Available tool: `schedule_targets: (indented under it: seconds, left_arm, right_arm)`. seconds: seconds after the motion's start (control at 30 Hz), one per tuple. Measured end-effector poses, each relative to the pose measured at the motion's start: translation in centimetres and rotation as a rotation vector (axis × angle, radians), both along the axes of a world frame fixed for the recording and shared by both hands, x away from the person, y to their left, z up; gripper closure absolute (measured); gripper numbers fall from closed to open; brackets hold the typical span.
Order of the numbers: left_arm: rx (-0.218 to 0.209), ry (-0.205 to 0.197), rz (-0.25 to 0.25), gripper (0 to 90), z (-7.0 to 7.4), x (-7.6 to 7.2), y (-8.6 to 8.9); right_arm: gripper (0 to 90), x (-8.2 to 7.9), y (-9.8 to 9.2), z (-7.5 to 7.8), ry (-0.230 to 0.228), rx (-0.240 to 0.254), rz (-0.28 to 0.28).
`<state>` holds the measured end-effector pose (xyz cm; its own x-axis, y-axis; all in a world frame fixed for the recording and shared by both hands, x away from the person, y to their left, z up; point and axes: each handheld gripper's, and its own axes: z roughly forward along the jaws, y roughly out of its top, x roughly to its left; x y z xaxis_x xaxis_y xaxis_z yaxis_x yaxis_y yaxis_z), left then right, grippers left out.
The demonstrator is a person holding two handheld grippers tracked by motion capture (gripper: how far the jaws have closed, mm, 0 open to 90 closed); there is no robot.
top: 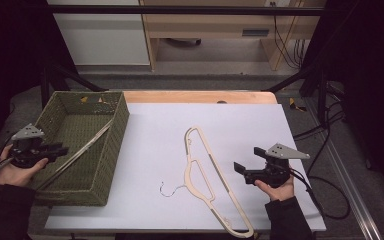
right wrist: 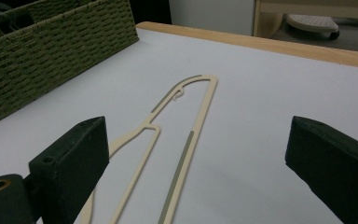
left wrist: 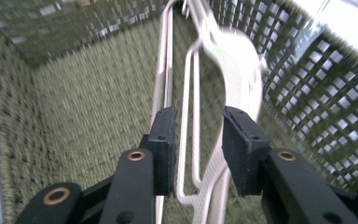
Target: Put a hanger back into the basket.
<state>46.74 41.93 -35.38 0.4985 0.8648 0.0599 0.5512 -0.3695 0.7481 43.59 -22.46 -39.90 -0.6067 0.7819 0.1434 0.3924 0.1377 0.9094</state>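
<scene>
A cream hanger (top: 187, 176) with a thin wire hook lies flat on the white table (top: 250, 125), running from the middle toward the front edge. My right gripper (top: 238, 168) is open just right of it, low over the table. In the right gripper view the hanger (right wrist: 192, 137) stretches ahead between the wide jaws of the right gripper (right wrist: 198, 140), untouched. A second pale hanger (top: 87, 142) leans diagonally inside the green woven basket (top: 115, 135). My left gripper (top: 62, 149) reaches over the basket's left wall. In the left gripper view the left gripper (left wrist: 198, 140) is open, and that hanger's (left wrist: 237, 60) bars pass between its jaws.
The basket (right wrist: 51, 51) sits on the table's left side, overhanging the edge; its mesh wall (left wrist: 307, 93) is close on the left gripper's right. A wooden strip (top: 200, 96) borders the table's far edge. Cables (top: 325, 150) trail off the right side.
</scene>
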Motion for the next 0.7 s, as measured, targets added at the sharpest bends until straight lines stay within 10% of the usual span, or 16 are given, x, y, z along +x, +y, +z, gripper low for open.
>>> schedule_targets:
  seconds: [0.33, 0.7]
  left_arm:
    - [-0.136, -0.218, -0.034, 27.5, 3.2, -2.5, -3.2]
    - [-0.219, -0.316, -0.118, 7.0, 4.1, -3.5, -8.3]
  right_arm:
    - [6.2, -0.2, 0.6, 0.3, -0.005, 0.002, 0.014]
    - [6.3, -0.5, 0.9, 0.2, 0.004, 0.010, 0.031]
